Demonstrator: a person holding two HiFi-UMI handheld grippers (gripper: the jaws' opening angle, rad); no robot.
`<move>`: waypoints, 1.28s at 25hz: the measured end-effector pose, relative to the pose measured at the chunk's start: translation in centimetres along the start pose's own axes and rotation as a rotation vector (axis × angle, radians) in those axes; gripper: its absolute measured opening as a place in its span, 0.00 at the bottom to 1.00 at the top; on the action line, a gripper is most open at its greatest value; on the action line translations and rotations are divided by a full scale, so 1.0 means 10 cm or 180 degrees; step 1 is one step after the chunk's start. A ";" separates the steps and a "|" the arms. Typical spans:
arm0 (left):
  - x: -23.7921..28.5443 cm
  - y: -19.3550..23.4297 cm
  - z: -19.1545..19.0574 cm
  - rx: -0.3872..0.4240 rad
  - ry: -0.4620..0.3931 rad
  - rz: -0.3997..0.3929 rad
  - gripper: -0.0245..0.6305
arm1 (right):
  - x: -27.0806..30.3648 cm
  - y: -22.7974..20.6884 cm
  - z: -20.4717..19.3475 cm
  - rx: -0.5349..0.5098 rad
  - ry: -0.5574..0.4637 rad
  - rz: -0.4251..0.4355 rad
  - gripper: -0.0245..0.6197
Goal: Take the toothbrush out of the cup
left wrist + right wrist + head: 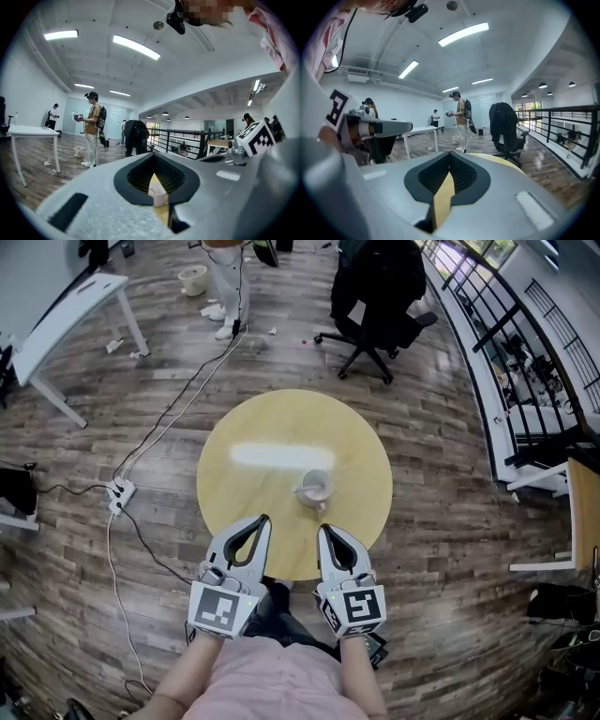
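Starting with the head view, a cup (314, 487) is noted on the round table (281, 418), just ahead of the right gripper (322, 529) and ahead and to the right of the left gripper (264, 519). Both grippers are apart from it. The toothbrush itself cannot be made out; something pale is seen inside the cup. Both pairs of jaws are seen with tips together, nothing held.

In the left gripper view, the jaw tips are met and the cup (158, 196) is seen through the gap behind them, ahead and below.

In the right gripper view, the jaws are closed and empty; only table shows through the gap.

The toothbrush is judged light, stiff and smooth. It should be taken by the handle above the rim. The cup is judged light and easily tipped.
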State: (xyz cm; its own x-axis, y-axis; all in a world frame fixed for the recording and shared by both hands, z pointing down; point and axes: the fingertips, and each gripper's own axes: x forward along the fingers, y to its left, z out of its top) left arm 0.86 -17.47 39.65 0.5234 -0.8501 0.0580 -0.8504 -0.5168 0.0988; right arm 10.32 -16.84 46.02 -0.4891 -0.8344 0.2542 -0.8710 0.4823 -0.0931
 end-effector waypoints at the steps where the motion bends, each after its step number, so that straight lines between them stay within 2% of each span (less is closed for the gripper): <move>1: 0.04 0.02 -0.02 -0.0024 0.0027 -0.0001 0.03 | 0.10 -0.04 -0.06 -0.0054 0.0060 -0.0003 0.04; 7: 0.25 0.30 -0.09 -0.0154 0.0170 0.0034 0.03 | 0.76 -0.17 -0.47 -0.0289 0.0564 -0.0010 0.25; 12: 0.34 0.54 -0.25 -0.0305 0.0317 0.0142 0.03 | 1.18 -0.27 -0.90 -0.0826 0.1031 -0.0023 0.31; 14: 0.34 0.63 -0.34 -0.0304 0.0432 0.0160 0.03 | 1.30 -0.28 -1.03 -0.1106 0.1206 -0.0023 0.32; 16: 0.33 0.70 -0.42 -0.0277 0.0558 0.0162 0.03 | 1.38 -0.30 -1.10 -0.1249 0.1293 -0.0052 0.32; 20: 0.38 0.78 -0.41 -0.0350 0.0506 0.0212 0.03 | 1.42 -0.36 -1.13 -0.1242 0.1280 -0.0158 0.25; 22: 0.37 0.79 -0.47 -0.0313 0.0585 0.0179 0.03 | 1.43 -0.38 -1.10 -0.1262 0.1225 -0.0230 0.15; 26: 0.38 0.78 -0.51 -0.0300 0.0617 0.0151 0.03 | 1.42 -0.45 -1.01 -0.1232 0.1107 -0.0342 0.11; 28: 0.40 0.78 -0.49 -0.0303 0.0587 0.0143 0.03 | 1.40 -0.49 -0.93 -0.1076 0.1014 -0.0406 0.09; 32: 0.51 0.77 -0.36 -0.0313 0.0352 0.0133 0.03 | 1.36 -0.57 -0.72 -0.0581 0.0745 -0.0430 0.08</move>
State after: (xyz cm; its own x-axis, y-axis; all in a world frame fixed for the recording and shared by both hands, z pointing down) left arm -2.87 -25.40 44.23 0.4951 -0.8515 0.1727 -0.8650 -0.4643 0.1904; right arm 8.89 -29.02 56.96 -0.3277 -0.8202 0.4689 -0.8945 0.4291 0.1254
